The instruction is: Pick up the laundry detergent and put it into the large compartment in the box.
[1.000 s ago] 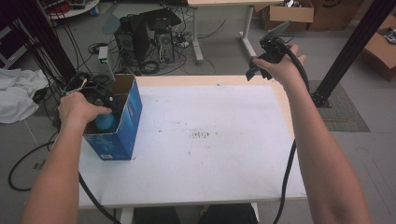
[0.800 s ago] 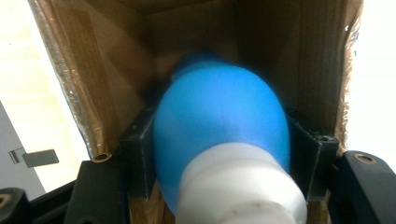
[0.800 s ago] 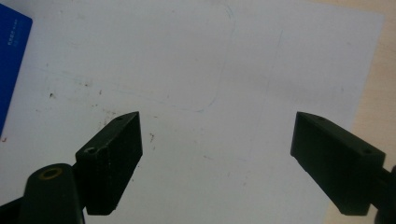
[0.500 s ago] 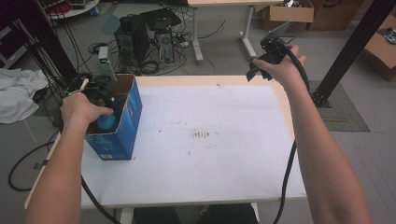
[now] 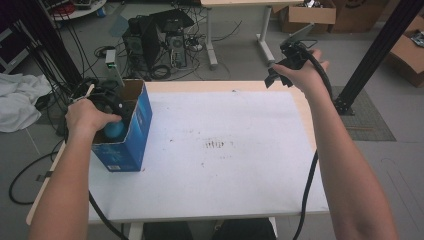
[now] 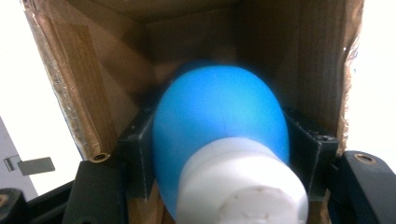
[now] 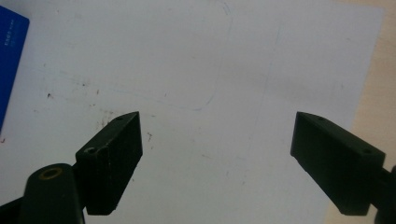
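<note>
left gripper view: a blue bulb with a white neck (image 6: 224, 140) is seen clamped between the two black jaws of the left gripper (image 6: 224, 154), one jaw pressed on each flank of the bulb's widest part. the bulb's long axis runs along the gripper's own line of sight, the rounded blue end pointing away into the blue cardboard box (image 6: 289, 56) and the white neck turned back towards the camera. brown inner walls of the box are seen on both sides and behind the bulb, so the bulb is judged to sit within the open top of the box, not on the table. in the high view the left gripper (image 5: 112, 107) is held by the left hand (image 5: 87, 117) at the box's opening, with the blue bulb (image 5: 115, 130) just showing inside the rim, and the box (image 5: 132, 137) stands upright near the left edge of the white table (image 5: 225, 165). the right gripper (image 5: 285, 65) is held raised over the far right corner, well apart from the box, with its jaws spread wide and nothing between them, as shown in the right gripper view (image 7: 215, 158) over bare tabletop. the bulb is thus carried wholly by the left side, and whether it is being lowered into the box or lifted out cannot be told.
</note>
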The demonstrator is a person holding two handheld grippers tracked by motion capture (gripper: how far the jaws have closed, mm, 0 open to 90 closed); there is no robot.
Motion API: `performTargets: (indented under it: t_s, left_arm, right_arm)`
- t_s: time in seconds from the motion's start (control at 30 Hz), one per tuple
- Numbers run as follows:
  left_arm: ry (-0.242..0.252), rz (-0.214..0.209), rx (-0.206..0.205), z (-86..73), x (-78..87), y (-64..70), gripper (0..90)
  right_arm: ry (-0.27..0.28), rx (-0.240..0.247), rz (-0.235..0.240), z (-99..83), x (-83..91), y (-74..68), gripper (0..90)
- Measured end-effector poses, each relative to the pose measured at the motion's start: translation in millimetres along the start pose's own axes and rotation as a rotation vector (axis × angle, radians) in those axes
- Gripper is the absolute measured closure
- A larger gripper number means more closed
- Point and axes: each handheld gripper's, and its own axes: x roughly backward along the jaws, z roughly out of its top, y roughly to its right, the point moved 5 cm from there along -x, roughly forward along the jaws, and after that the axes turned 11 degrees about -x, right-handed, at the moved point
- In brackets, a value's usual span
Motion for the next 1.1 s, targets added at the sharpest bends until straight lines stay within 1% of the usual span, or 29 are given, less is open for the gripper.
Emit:
performTargets:
  t_s: [0.2, 0.3, 0.33, 0.47, 0.5, 0.53, 0.6, 0.63, 0.67, 0.7, 0.83, 1.1]
  left_arm:
    - [0.005, -0.011, 0.016, -0.3, -0.6, -0.6, 37.1]
    - [0.001, -0.014, 0.017, -0.8, -1.1, -1.0, 36.8]
    - [-0.004, -0.017, 0.025, -1.1, -1.5, -0.8, 36.3]
    - [-0.007, -0.018, 0.024, -1.5, -1.5, -0.5, 34.3]
    - [-0.006, -0.017, 0.021, -1.5, -1.1, -0.7, 33.9]
    - [-0.001, -0.022, 0.030, -1.4, -0.6, 0.0, 33.0]
    - [0.002, -0.018, 0.030, -1.5, 0.9, -0.4, 31.9]
    - [0.002, -0.015, 0.027, -1.7, 2.1, -0.7, 31.3]
    - [0.007, -0.016, 0.035, -1.7, 2.7, -0.1, 30.9]
    - [0.005, -0.015, 0.028, -2.3, 4.9, -0.6, 30.3]
    - [0.021, -0.018, 0.038, -3.3, 11.5, -1.0, 27.0]
    - [0.037, 0.013, 0.030, -5.0, 30.0, 1.7, 23.0]
  right_arm:
    - [-0.001, -0.002, -0.002, -0.2, -0.6, 0.3, 16.8]
    - [-0.003, 0.001, 0.000, -0.6, -0.6, -0.6, 16.7]
    - [-0.002, 0.001, -0.001, -0.6, -0.6, -0.6, 16.7]
    - [0.001, 0.001, 0.000, -0.9, 0.0, -0.5, 16.7]
    - [0.002, 0.001, 0.000, -1.0, 0.1, -0.4, 16.7]
    - [0.003, 0.001, 0.000, -1.0, 0.2, -0.4, 16.7]
    - [0.003, 0.001, 0.001, -1.1, 0.4, -0.4, 16.7]
    - [0.003, 0.001, 0.001, -1.2, 0.4, -0.5, 16.7]
    - [0.003, 0.003, 0.001, -1.3, 0.4, -0.5, 16.7]
    - [0.002, 0.001, 0.000, -1.4, 0.4, -0.6, 16.7]
    - [0.002, 0.002, 0.000, -1.5, -0.2, -0.3, 16.7]
    - [0.002, 0.002, 0.002, -2.3, 0.0, -0.9, 16.7]
